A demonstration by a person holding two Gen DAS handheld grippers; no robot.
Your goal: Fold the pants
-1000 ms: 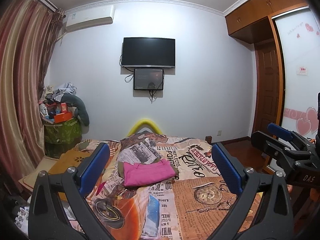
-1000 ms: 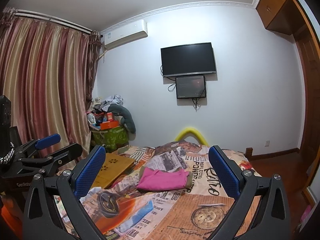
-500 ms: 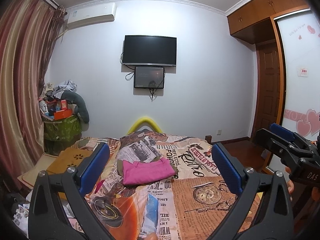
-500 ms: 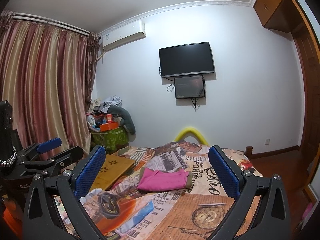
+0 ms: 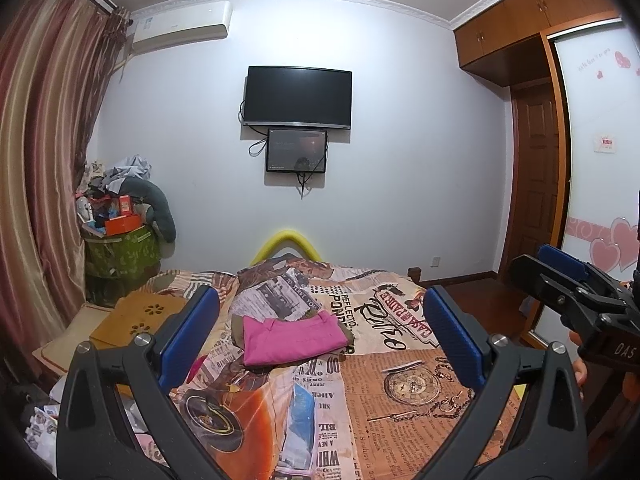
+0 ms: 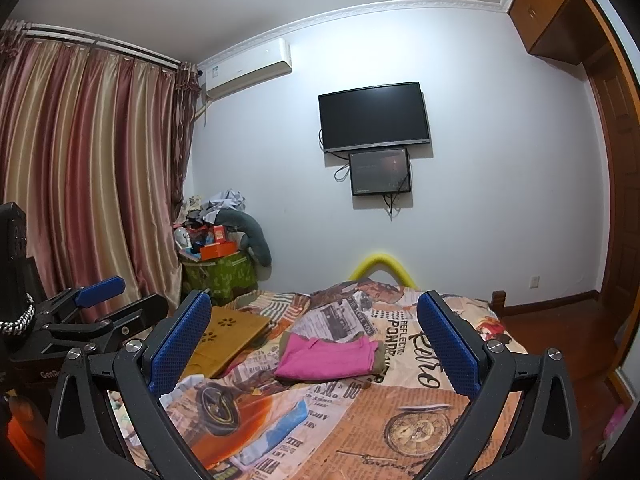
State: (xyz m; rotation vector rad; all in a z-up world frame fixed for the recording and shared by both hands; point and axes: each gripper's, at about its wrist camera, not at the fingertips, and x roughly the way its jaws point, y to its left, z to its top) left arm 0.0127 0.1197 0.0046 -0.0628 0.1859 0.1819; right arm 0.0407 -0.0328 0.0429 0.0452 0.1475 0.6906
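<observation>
I had the left gripper (image 5: 320, 336) with its blue-padded jaws spread wide apart and nothing between them, held up above the near end of the bed. The right gripper (image 6: 314, 334) was the same: jaws wide, empty, raised over the near end. Neither touched any cloth.

Through both gaps I saw the pink pants (image 5: 292, 338), already folded into a flat, roughly rectangular bundle, lying about mid-bed on the bedspread (image 5: 400, 392), which was printed with newspaper text, a pocket watch and a car. The bundle rested on a dull olive garment (image 6: 379, 354) whose edge showed along its right side. In the right wrist view the pants (image 6: 326, 358) sat slightly left of centre, well apart from both tools.

To the left of the pants, a wooden lap tray (image 6: 228, 330) with flower cut-outs lay on the bed's left side. Farther off, a yellow foam curve (image 5: 285, 242) rose at the far end of the bed. Beyond it, a dark television (image 5: 298, 95) hung on the far wall with a smaller screen (image 5: 296, 151) under it. A heaped green bin (image 6: 220, 272) stood in the far left corner beside striped curtains (image 6: 80, 168).
</observation>
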